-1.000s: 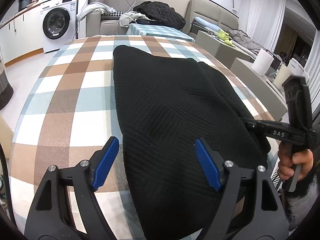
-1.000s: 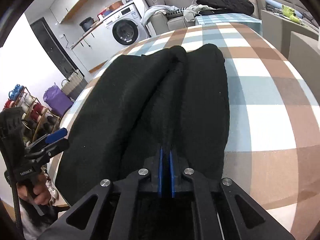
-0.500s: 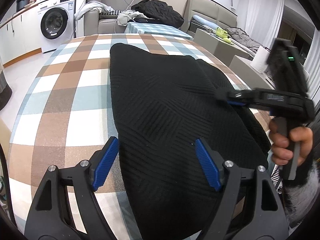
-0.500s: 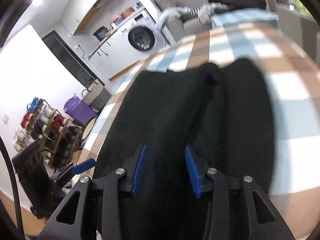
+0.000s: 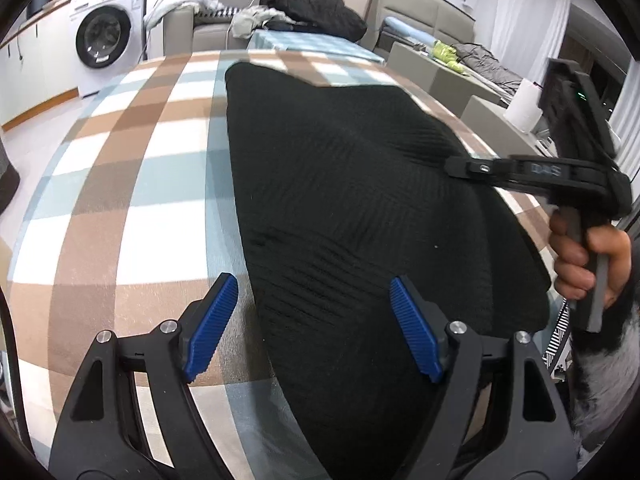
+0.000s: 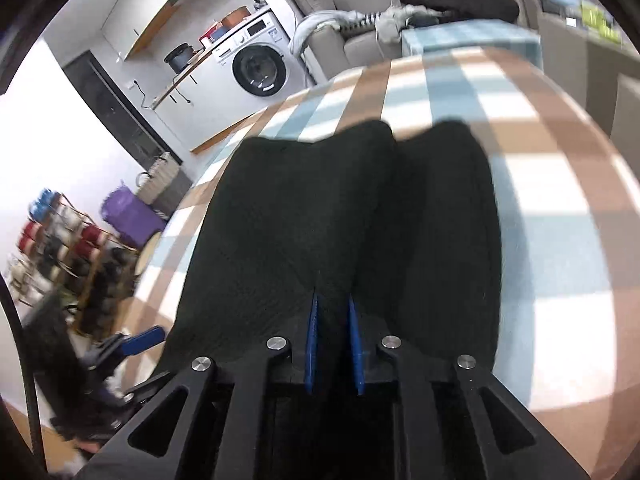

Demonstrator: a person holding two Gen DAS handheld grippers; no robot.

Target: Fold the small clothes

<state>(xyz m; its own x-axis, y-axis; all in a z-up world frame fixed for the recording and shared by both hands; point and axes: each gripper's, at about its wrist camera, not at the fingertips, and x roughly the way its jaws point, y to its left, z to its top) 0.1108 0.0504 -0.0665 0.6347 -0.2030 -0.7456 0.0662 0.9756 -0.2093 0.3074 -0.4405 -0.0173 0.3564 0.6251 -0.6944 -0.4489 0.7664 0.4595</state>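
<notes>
A black knit garment (image 5: 360, 216) lies lengthwise on the checked tablecloth (image 5: 120, 184), folded into two long lobes in the right wrist view. The left gripper (image 5: 312, 320) hovers with its blue pads spread wide — the near edge of the garment lies between them, unpinched. The right gripper (image 6: 334, 344) is closing, a ridge of black knit caught between its pads. Its side bears raised lettering (it reads "DAS", blurred). A washing machine (image 5: 105, 36) stands behind — its label is illegible.

A white washing machine (image 5: 106, 36) stands far behind the checked brown, blue and white tablecloth (image 5: 120, 184). A grey sofa (image 5: 208, 28) sits right of the machine.
</notes>
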